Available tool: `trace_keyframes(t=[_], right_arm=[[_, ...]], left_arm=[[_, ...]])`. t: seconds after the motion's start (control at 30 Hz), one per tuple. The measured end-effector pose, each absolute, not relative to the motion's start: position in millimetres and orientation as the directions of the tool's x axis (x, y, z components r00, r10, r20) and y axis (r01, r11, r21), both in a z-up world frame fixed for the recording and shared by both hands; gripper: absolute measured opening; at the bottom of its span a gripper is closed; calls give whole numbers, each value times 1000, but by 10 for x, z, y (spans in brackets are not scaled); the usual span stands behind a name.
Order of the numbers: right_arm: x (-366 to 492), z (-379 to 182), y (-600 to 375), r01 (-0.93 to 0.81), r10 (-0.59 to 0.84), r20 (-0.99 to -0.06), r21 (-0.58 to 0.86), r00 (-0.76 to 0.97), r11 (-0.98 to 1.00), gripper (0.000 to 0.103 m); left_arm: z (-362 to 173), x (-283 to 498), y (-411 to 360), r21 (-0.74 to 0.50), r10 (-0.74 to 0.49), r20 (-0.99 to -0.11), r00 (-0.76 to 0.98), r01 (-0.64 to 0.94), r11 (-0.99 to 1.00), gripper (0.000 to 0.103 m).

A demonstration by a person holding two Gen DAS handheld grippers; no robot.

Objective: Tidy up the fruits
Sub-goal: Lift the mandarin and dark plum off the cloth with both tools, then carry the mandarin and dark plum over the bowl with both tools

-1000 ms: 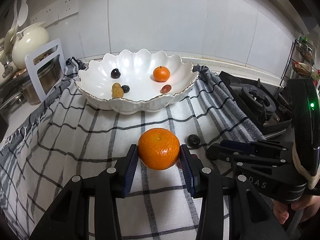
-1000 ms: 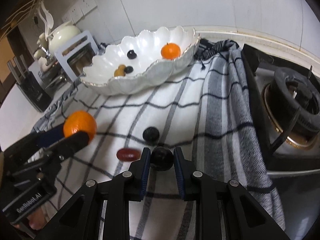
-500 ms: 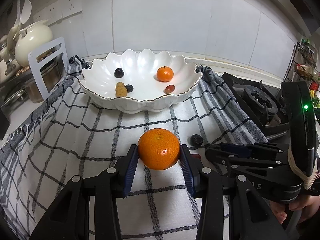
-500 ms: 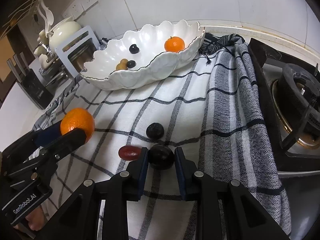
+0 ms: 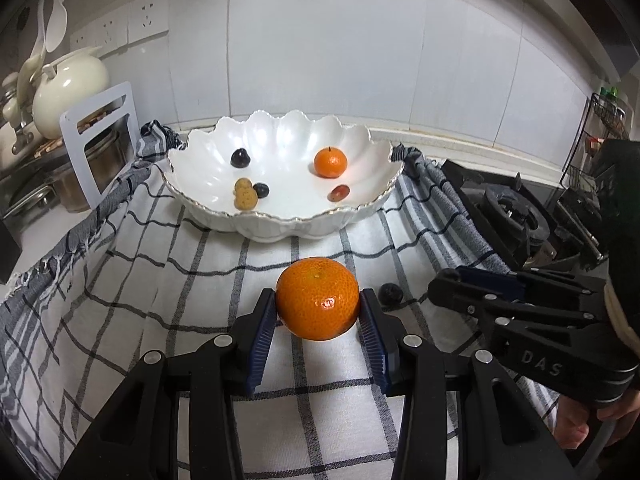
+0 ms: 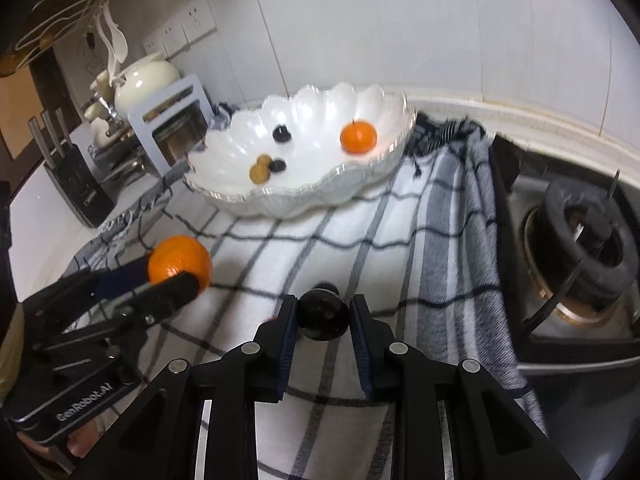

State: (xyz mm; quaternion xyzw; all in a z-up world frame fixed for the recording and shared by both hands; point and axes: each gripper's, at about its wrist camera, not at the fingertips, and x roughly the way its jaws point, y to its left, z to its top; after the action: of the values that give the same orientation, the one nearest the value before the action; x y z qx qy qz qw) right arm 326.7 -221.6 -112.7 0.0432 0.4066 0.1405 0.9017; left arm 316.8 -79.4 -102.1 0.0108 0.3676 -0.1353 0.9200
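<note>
My left gripper is shut on a large orange tangerine, held above the checked cloth; the right wrist view shows the same tangerine at the left. My right gripper is shut on a dark round fruit, lifted off the cloth. Another dark fruit lies on the cloth beside the tangerine. The white scalloped bowl stands behind, holding a small tangerine, two dark fruits, tan fruits and a red grape.
A gas stove borders the cloth on the right. A cream teapot, a white rack and metal pots crowd the left. A knife block stands at the far left. A tiled wall closes the back.
My right gripper has risen with the dark fruit, off the cloth. The red fruit beside it has slipped almost out of sight. The left gripper still holds the tangerine in about the same place.
</note>
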Motion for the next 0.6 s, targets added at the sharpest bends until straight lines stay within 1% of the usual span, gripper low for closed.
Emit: trace_keyframes(t=[0.37, 0.6], right_arm=[[3318, -698, -2160, -226, 274, -643, 159, 715, 961, 27], [3472, -522, -2127, -225, 270, -609, 151, 746, 963, 27]], left_arm=[[-702, 3203, -733, -64, -247, -626, 740, 267, 962, 41], [-518, 3338, -694, -54, -244, -596, 765, 265, 963, 41]])
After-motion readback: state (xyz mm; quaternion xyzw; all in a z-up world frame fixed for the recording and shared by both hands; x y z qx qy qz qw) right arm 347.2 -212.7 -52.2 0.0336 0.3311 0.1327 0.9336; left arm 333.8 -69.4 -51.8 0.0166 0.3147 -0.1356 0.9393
